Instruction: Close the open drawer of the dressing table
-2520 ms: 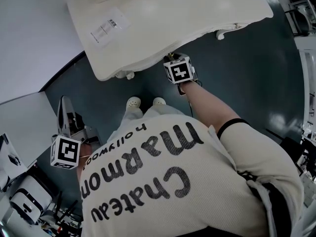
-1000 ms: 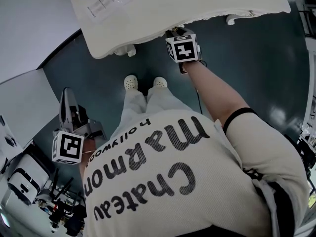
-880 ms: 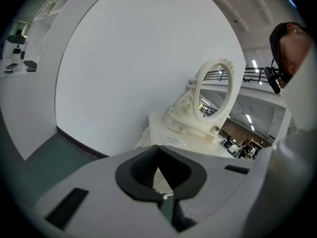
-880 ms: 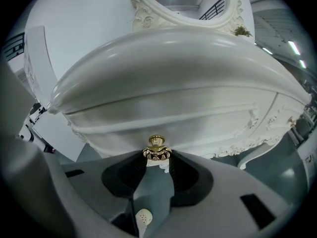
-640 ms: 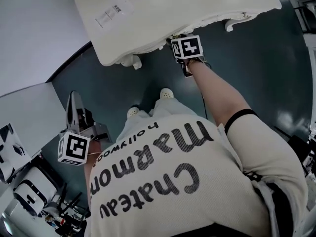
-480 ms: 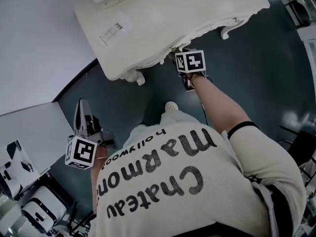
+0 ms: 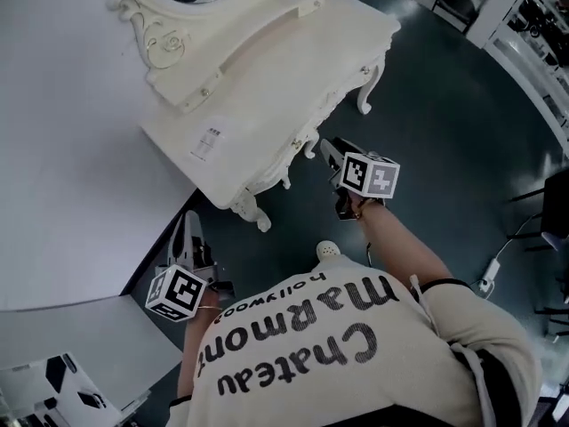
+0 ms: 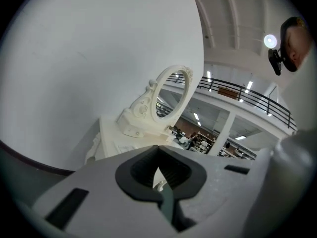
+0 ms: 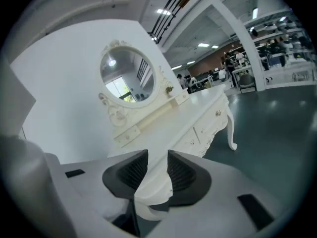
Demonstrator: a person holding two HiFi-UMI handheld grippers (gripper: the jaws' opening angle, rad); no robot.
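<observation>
A cream-white dressing table with carved curved legs [image 7: 267, 96] stands on a dark teal floor [image 7: 436, 132], its back against a plain white wall [image 7: 62, 149]. An oval mirror in a scrolled cream frame [image 7: 164, 38] rises from the tabletop's back edge. A white paper label [image 7: 207, 142] lies flat near the tabletop's left end, toward the front edge.

In the right gripper view the drawer fronts with small knobs [image 9: 216, 114] lie flush with the table's scalloped front, and the small drawers below the mirror [image 9: 126, 133] also sit flush.

The right gripper [image 7: 331, 152] hangs in the air just off the tabletop's front edge, near its middle and clear of the wood. Its jaws have just been closing and now stand partly spread. Nothing is between them, and the table shows through the gap [image 9: 157, 155].

The left gripper [image 7: 189, 225] is held low off the table's front left corner, close to the wall and apart from the nearest carved leg [image 7: 252, 210]. Its jaws are pressed together at the tips, with only a thin slit between the ribbed pads [image 8: 158, 148], and they pinch nothing.

The person's cream shirt with black lettering [image 7: 311, 354] fills the bottom of the head view.
</observation>
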